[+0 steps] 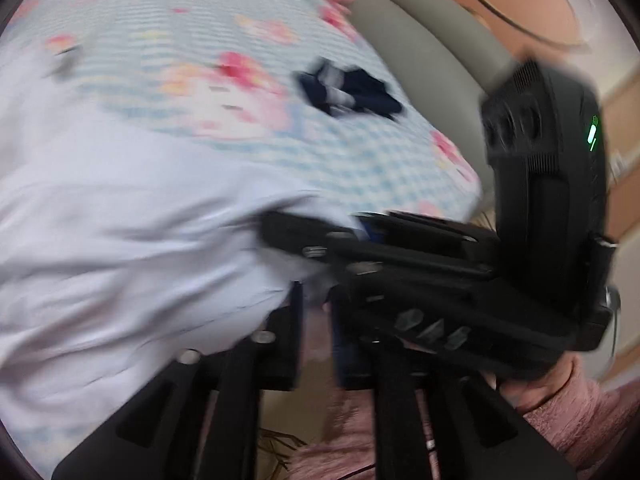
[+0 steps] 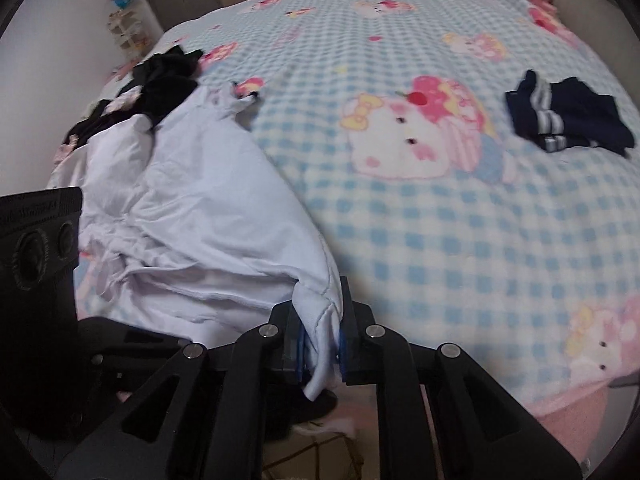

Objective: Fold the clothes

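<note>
Right gripper pinches a white garment's hem at the bed's near edge; left gripper's grip is too blurred to tell. Garment lies rumpled, unfolded. Dark clothes heaped far left; navy piece seems folded, right.

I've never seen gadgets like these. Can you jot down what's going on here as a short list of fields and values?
Setting: bed with checked cartoon blanket
Being handled: white garment
Right gripper: shut on the garment's edge
Left gripper: at the white cloth; blurred, grip unclear
Already folded: navy striped garment
Waiting: black clothes pile
Person: pink sleeve
</note>
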The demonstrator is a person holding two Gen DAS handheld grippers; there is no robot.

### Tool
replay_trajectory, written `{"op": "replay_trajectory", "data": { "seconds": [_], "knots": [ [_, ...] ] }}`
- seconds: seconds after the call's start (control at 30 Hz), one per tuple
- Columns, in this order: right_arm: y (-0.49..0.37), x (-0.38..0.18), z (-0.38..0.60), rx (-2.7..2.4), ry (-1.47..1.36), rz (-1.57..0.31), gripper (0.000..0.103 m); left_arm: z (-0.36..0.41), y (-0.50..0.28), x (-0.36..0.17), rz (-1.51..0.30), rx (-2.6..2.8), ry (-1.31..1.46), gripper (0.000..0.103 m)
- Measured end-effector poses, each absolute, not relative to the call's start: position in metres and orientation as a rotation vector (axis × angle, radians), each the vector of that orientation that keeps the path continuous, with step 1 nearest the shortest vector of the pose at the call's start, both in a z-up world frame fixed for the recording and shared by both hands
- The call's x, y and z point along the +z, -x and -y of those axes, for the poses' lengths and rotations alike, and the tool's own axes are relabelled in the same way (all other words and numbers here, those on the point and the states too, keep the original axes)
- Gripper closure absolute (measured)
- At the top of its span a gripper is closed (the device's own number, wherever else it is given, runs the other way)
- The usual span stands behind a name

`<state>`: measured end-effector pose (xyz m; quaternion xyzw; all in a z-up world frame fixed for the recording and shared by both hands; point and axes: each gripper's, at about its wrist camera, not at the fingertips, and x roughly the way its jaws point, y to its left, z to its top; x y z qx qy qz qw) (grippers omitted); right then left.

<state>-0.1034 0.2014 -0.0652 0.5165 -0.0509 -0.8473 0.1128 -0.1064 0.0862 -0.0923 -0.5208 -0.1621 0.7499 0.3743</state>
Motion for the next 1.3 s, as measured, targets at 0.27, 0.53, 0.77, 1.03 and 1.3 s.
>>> {"op": "replay_trajectory", "data": {
  "seconds": [0.27, 0.53, 0.77, 1.03, 1.3],
  "knots": [
    [0.138, -0.097, -0.153, -2.384, -1.504, 0.177, 0.048, 0.097, 0.094, -0.106, 0.791, 2.445, 1.441, 0.058],
    [0.168, -0.136, -0.127, -2.462, -1.65, -0.048, 0.055, 0.138, 0.098, -0.148, 0.978, 2.328, 1.582, 0.043],
    [0.135, -0.125, -0.155, -2.505, -1.564, -0.091, 0.099, 0.066, 0.101, -0.123, 0.746, 2.228, 1.495, 0.09],
    [0.124, -0.08, -0.236, -2.792, -1.529, -0.132, 0.1, -0.037, 0.099, -0.107, 0.546, 2.013, 1.423, 0.09],
    [0.094, -0.07, -0.314, -2.901, -1.632, -0.137, 0.1, -0.019, 0.072, -0.108, 0.573, 1.978, 1.438, 0.09]
  ]
}}
